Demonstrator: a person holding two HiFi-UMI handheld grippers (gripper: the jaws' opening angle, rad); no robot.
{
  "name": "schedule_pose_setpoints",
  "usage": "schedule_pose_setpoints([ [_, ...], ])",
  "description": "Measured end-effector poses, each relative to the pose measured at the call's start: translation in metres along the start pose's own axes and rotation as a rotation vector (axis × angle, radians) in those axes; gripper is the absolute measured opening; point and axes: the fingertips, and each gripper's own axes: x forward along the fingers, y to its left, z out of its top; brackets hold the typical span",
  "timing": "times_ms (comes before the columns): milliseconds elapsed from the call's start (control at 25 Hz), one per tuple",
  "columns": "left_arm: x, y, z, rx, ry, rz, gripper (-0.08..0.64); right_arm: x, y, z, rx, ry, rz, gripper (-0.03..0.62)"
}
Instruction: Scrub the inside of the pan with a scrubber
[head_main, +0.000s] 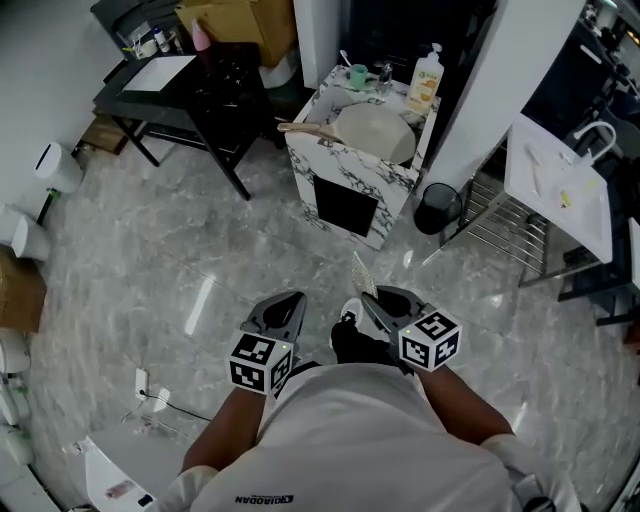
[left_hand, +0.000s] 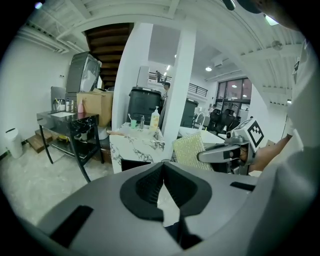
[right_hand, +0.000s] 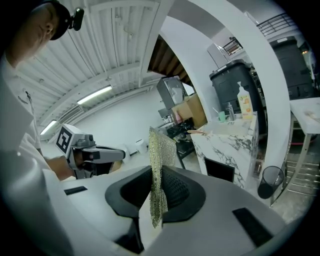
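Right gripper view: the right gripper (right_hand: 154, 172) has its jaws pinched on the lower edge of the scrubber (right_hand: 161, 147), a thin mesh sheet standing upright. It looks light and floppy, so a deeper bite should help it press. The left gripper (left_hand: 162, 172) is pressed together with nothing in it. The pan (head_main: 375, 133) sits far off on the marble counter (head_main: 345, 175); it's stiff, likely to slide, and best steadied by its wooden handle (head_main: 300, 128)

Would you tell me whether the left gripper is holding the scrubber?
No, the left gripper is shut and empty; the right gripper clamps the scrubber.
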Motion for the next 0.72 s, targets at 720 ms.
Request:
schedule_pose_setpoints([
  [720, 0.186, 0.094, 0.143, 0.067, -0.001, -0.039, 0.015, 0.081, -0.177, 0.135, 0.037, -0.091, -0.065, 0.074],
])
